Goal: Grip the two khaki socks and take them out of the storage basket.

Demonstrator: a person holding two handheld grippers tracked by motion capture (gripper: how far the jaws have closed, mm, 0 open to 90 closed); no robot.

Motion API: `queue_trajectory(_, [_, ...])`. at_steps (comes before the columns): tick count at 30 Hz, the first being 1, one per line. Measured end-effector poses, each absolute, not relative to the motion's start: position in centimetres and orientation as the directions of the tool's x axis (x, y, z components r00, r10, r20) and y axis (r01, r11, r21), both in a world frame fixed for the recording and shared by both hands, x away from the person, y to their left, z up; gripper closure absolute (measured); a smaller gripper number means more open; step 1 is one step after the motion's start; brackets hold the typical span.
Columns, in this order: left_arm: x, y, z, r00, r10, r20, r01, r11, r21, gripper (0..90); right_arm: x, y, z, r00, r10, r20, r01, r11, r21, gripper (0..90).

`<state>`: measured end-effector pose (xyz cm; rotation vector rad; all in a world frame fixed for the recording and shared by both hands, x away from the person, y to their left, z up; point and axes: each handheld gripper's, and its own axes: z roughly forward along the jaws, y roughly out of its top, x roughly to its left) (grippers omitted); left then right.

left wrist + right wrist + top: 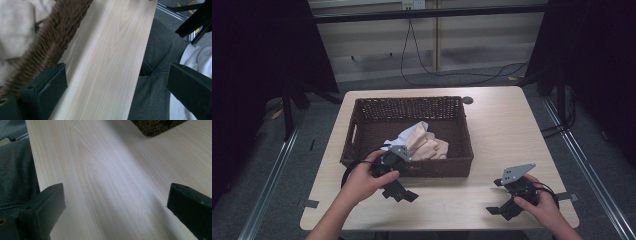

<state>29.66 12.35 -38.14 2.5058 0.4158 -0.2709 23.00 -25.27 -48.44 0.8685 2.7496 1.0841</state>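
Both the left gripper (pixel 399 192) and right gripper (pixel 502 209) sat over the table (pixel 492 130), jaws apart and empty, crumpled cloths (pixel 422 142) already in the wicker basket (pixel 362 125), nothing left outside.

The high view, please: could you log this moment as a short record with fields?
surface: light wooden table
container: brown wicker basket on the table's far half
contents: crumpled cloths, beige and pale blue, in the basket
left gripper: open, beside the basket's near wall
right gripper: open, over bare table at the near right
held: nothing between either gripper's jaws
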Motion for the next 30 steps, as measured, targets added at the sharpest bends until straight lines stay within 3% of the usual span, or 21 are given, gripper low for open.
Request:
queue_trajectory(13, [32.3, 11.8, -35.2, 0.915, 0.269, -0.301, 0.393, -0.763, 0.513, 2.9, 22.9, -25.2, -48.4, -0.838, 0.523, 0.152, 0.485, 0.589, 0.646, 0.9])
queue_trajectory(17, [33.2, 11.8, -34.8, 0.927, 0.258, -0.272, 0.364, -0.790, 0.493, 2.9, 22.9, -25.2, -48.4, -0.839, 0.522, 0.154, 0.486, 0.589, 0.646, 0.9])
queue_trajectory(30, [37.3, 11.0, -35.0, 0.899, 0.357, -0.252, 0.436, -0.780, 0.450, 2.9, 22.9, -25.1, -48.4, -0.841, 0.519, 0.154, 0.483, 0.590, 0.646, 0.9])
